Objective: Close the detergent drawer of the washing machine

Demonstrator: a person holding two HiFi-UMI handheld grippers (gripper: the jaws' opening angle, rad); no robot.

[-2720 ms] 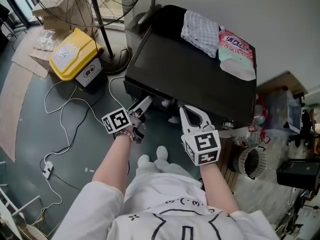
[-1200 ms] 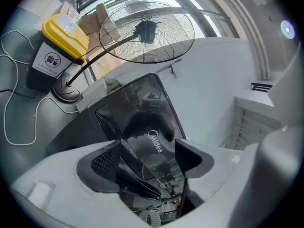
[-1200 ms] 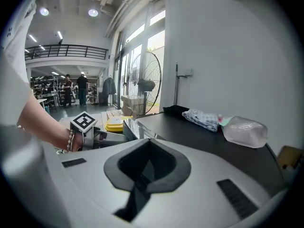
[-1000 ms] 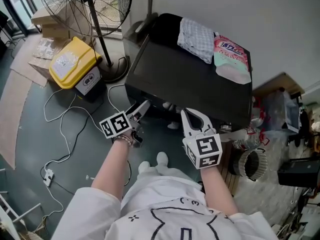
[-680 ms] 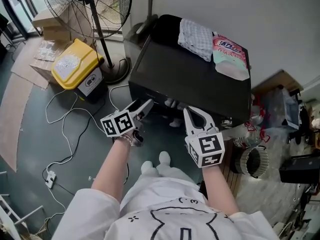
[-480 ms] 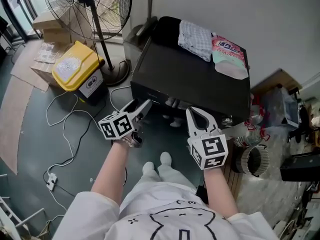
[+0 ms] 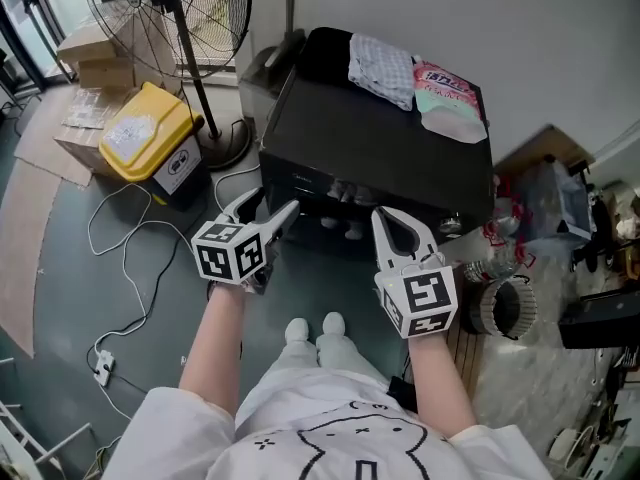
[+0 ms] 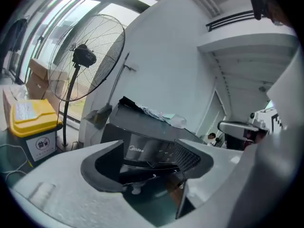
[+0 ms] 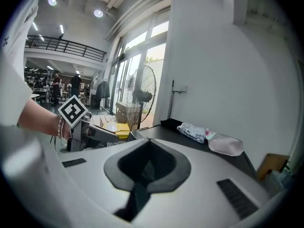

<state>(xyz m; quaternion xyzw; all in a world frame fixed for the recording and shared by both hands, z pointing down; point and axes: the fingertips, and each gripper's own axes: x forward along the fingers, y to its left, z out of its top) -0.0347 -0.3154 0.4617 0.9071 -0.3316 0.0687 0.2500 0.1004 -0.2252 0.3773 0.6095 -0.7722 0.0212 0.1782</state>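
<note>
Backed off a bit, the wide-open left gripper (image 7: 272, 206) faces the detergent drawer (image 7: 300, 180) at the washing machine's (image 7: 380, 138) front left corner, nearer than the closed right gripper (image 7: 386, 216).

Draws the left hand-held gripper (image 7: 268, 204) back a little from the washing machine (image 7: 380, 138) front, jaws spreading wider apart.
</note>
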